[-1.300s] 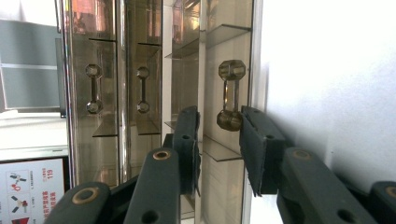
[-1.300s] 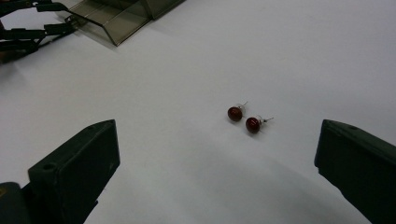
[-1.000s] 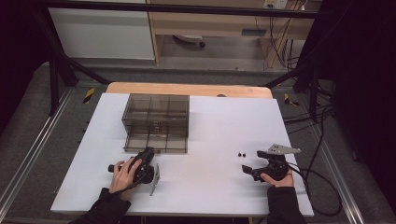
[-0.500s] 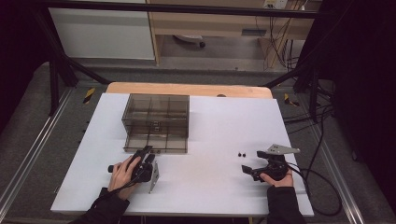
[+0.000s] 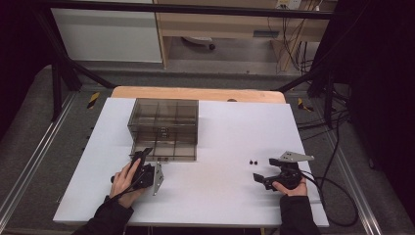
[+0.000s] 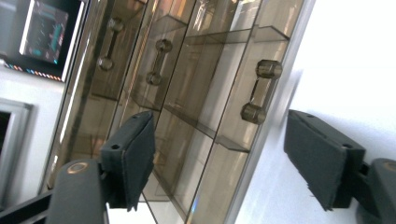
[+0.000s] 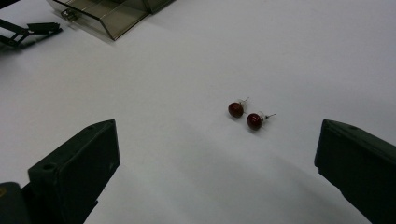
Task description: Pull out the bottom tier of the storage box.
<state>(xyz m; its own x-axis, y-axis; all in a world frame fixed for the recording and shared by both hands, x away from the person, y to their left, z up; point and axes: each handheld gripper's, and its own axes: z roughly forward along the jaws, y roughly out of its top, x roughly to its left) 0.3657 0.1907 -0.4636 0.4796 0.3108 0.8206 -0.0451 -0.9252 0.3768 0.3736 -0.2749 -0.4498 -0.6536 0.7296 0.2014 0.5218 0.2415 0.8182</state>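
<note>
Smoky translucent plastic makes up the drawer cabinet [image 5: 164,128] that stands on the white table [image 5: 220,196], toward its far left part, with its fronts facing our side. We hold the left gripper [image 5: 142,161] just in front of the cabinet's near left corner, and in the left gripper view [image 6: 217,163] we look along its two black jaws at the drawer fronts, which appear tilted because the hand is rolled. Three bar handles show there, and the nearest drawer handle [image 6: 261,91] lies between the lines of the two jaws but farther out than the pads, so nothing is pressed or touched. Those jaws have just been opening and now stand wide apart, with only air between them. Our left hand [image 5: 128,178] wraps the gripper body, whose grey plate stands on edge beside it. Well apart, at the table's near right, our right hand [image 5: 289,186] holds the right gripper [image 5: 257,177] low over the surface. In the right gripper view [image 7: 217,161] its jaws are spread wide with nothing between the pads. Two dark red stud earrings [image 7: 246,115] lie on the bare table just ahead of that gripper, touching or nearly touching one another, their pins pointing away. In the high view the earrings [image 5: 253,161] are two small dark dots.
</note>
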